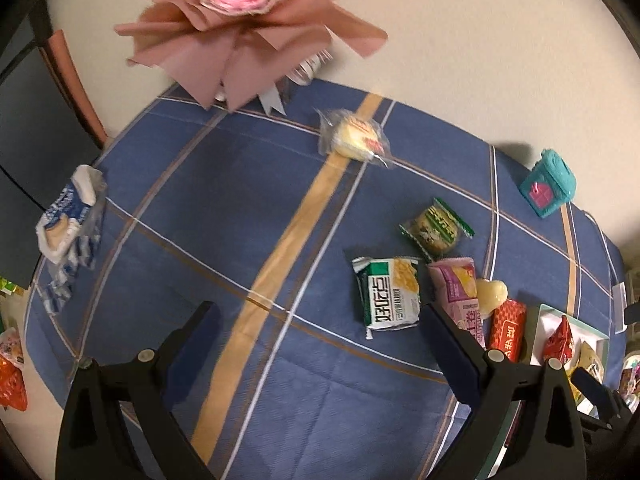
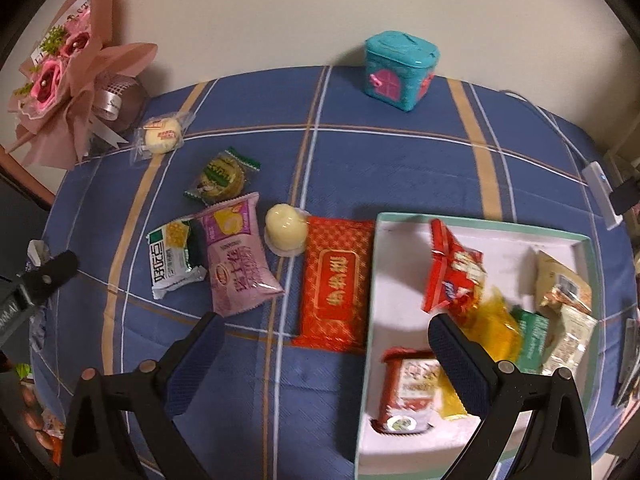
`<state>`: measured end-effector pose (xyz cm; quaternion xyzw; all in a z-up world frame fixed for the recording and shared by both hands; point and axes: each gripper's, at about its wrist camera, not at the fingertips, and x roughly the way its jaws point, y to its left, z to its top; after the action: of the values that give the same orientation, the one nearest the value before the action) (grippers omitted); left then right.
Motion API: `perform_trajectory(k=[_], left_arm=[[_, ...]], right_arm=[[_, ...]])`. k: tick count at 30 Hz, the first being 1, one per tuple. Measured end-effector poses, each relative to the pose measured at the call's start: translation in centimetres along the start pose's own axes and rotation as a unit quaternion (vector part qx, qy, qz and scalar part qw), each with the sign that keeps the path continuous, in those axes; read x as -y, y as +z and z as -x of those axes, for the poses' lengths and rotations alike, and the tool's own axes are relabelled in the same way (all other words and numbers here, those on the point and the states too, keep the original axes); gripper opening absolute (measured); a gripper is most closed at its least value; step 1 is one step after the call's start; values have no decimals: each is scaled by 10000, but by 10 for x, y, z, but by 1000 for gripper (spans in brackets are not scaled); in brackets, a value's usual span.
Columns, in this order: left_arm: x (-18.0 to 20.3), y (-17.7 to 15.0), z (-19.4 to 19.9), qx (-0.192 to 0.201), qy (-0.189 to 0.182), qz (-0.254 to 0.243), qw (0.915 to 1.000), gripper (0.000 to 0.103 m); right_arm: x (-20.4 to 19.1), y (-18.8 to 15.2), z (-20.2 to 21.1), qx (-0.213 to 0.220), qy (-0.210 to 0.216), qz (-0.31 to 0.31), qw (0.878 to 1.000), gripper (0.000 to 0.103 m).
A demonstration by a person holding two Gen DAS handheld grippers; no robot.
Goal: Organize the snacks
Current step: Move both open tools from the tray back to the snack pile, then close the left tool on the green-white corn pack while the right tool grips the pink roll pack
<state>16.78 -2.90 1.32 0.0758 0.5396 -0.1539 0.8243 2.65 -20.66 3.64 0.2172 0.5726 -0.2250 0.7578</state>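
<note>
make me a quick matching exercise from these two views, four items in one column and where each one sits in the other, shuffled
Items:
1. teal house-shaped box
2. red gold-lettered packet
3. pink bouquet
4. yellow wrapper

Places:
A. inside the white tray
B. far left corner of the table by the wall
C. on the blue cloth, just left of the tray
D. far edge of the table near the wall, standing alone

Pairs: 1-D, 2-C, 3-B, 4-A
</note>
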Motion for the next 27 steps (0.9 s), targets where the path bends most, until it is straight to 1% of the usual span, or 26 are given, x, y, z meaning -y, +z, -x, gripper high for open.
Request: perform_trajectory(k=[5,9,16,22,24,27], left_arm=[[7,2,-16,-16,-106,184,9998,99],[18,2,-34,-124,-60,38,9999,99],[23,6,-57,-214,-6,92,9997,99],[29,5,-71,-326,-98,47,9994,99],[29,5,-75,-360,-149,50,9992,99],[30,5,-79,-384,-206,41,9990,99]], right_arm=[[-12,4,-11,116,186,27,9998,103],[-22,7,-24,163,185,124,9996,103],[-35,10,-48,123,169,244,9995,103],[-43,12,-55,241,211,314,9990,103],[-46,13,-58,258,140,369,9989,102],[-51,13,-62,269,118,490,9984,96]])
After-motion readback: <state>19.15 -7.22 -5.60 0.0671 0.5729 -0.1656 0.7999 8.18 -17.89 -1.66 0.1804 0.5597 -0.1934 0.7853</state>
